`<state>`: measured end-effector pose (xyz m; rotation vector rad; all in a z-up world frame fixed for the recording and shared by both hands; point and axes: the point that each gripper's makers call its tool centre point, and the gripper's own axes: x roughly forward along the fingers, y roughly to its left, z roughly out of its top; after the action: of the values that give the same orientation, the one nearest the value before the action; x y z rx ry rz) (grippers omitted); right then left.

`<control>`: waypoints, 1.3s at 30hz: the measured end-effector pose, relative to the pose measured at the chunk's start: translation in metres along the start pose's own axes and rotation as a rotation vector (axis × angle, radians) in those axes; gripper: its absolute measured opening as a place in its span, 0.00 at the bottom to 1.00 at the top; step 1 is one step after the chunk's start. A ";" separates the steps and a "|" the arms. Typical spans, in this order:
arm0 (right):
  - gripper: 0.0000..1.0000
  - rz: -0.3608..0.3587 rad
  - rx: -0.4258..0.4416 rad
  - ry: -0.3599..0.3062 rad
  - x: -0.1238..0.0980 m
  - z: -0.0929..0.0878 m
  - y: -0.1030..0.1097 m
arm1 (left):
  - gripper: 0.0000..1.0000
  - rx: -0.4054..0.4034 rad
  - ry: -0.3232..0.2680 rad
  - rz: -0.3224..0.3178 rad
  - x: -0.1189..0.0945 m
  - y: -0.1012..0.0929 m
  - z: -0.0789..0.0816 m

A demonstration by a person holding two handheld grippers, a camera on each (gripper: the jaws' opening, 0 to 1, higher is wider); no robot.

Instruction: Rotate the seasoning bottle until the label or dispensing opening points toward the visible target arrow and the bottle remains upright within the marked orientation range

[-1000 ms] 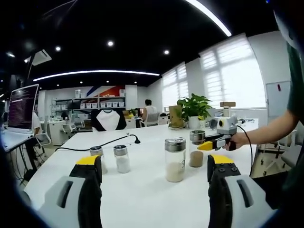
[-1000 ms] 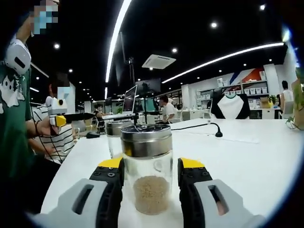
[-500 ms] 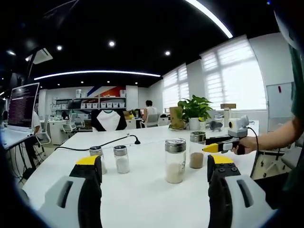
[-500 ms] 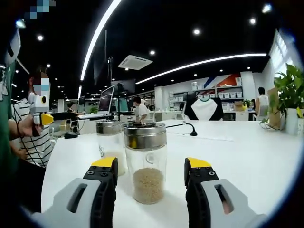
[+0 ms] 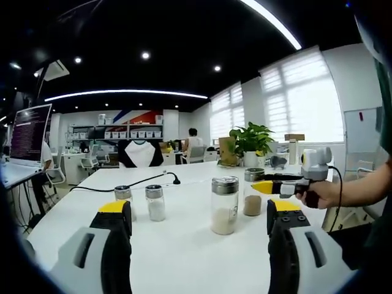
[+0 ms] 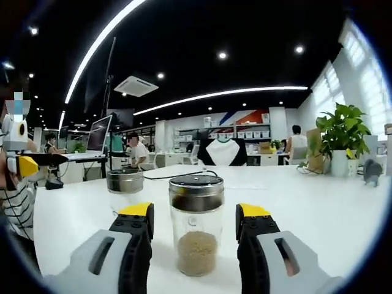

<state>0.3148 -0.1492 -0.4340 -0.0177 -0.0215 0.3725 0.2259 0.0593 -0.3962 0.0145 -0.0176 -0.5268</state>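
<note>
A glass seasoning bottle (image 6: 196, 229) with a steel cap and brown granules stands upright on the white table (image 6: 318, 226), between the jaws of my right gripper (image 6: 196, 211). That gripper is open, with a small gap on each side of the glass. In the left gripper view the same bottle (image 5: 252, 195) stands behind a taller bottle of white powder (image 5: 225, 206), and the right gripper (image 5: 264, 185) reaches it from the right in a hand. My left gripper (image 5: 199, 209) is open and holds nothing, hovering short of the bottles.
Two small shakers (image 5: 155, 203) stand left of the tall bottle. A black cable (image 5: 147, 182) crosses the table behind them. A potted plant (image 5: 251, 142) sits at the far right and a laptop (image 5: 27, 138) at the left edge. People sit in the office behind.
My right gripper's jaws have spread off the brown-granule bottle and its view has swung right. In the left gripper view, the right gripper has shifted slightly and now points its tip at the bottle.
</note>
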 end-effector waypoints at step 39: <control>0.37 -0.150 -0.024 0.118 0.011 -0.024 -0.006 | 0.97 0.029 0.012 -0.024 -0.006 0.001 -0.001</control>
<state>0.3278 -0.1513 -0.4572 -0.0613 0.0886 0.2210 0.2215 0.0634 -0.3970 0.0459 -0.0136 -0.5505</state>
